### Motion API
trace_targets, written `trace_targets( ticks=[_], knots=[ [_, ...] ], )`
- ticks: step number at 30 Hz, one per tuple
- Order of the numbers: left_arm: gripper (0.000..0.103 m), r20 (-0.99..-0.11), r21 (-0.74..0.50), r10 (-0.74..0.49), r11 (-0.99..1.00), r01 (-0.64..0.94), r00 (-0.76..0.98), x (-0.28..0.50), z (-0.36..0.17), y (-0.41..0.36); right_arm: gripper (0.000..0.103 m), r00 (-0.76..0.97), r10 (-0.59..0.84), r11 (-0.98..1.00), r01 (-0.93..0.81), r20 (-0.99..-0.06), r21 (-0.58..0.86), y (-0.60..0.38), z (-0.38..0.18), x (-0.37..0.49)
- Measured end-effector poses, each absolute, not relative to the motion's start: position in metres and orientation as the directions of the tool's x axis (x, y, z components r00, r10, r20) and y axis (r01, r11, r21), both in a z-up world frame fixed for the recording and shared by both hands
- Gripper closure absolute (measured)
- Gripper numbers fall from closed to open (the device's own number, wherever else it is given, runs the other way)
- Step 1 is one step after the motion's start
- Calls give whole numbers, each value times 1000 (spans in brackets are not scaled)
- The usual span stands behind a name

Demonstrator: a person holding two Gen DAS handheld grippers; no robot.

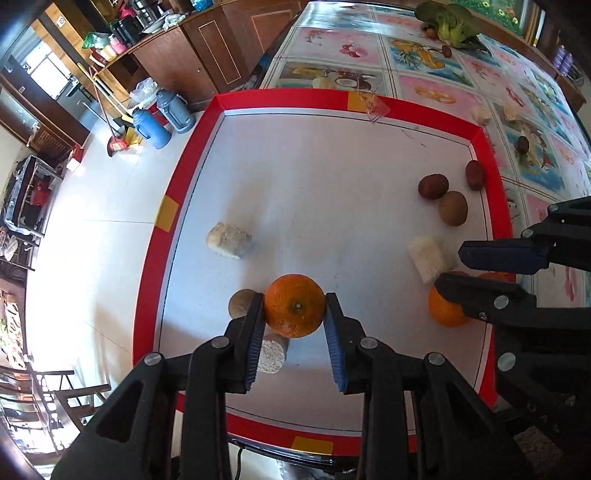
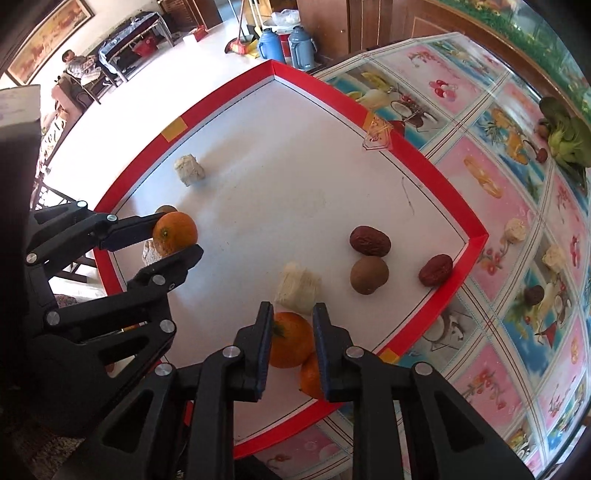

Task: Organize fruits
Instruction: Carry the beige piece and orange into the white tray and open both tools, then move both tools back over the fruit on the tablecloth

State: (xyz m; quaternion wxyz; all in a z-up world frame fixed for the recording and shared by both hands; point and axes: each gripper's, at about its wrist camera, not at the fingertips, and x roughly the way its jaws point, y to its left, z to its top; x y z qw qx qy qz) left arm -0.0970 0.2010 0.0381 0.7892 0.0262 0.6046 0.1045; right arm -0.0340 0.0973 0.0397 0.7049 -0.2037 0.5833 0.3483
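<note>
My left gripper (image 1: 294,297) is shut on a small orange (image 1: 294,311), held just above the red-rimmed white tray (image 1: 280,99); it shows at the left of the right wrist view (image 2: 181,234). My right gripper (image 2: 292,306) points down over a second orange (image 2: 290,339) at the tray's near right corner. Its fingers stand narrowly apart above that fruit and hide its sides. A third orange (image 2: 310,376) lies against it, behind the right finger. Two red jujubes (image 2: 370,240) (image 2: 436,275) and a brown kiwi (image 2: 369,275) lie further right.
Pale puffed blocks (image 1: 229,240) (image 2: 297,291) and a brown round fruit (image 1: 242,302) lie on the tray. The table's fruit-print cover (image 2: 517,332) holds more blocks and leafy greens (image 1: 448,20). Blue flasks (image 1: 151,129) stand on the floor, and a person (image 2: 79,62) sits far off.
</note>
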Motion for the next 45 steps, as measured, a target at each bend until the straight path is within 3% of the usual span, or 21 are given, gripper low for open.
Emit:
trace_targets(
  ticks=[21, 27, 36, 45],
  knots=[
    [68, -930, 189, 222, 973, -136, 294, -88, 48, 195, 76, 120, 308, 687, -715, -944, 133, 83, 51, -20],
    [54, -898, 184, 220, 975, -129, 381, -85, 71, 185, 68, 157, 368, 758, -621, -916, 198, 52, 61, 0],
    [54, -886, 176, 187, 982, -66, 425, -75, 81, 157, 67, 166, 355, 852, -463, -920, 246, 8, 57, 7],
    [54, -887, 160, 156, 987, -27, 435, -70, 80, 132, 66, 192, 338, 881, -409, -921, 238, -33, 62, 3]
  ],
)
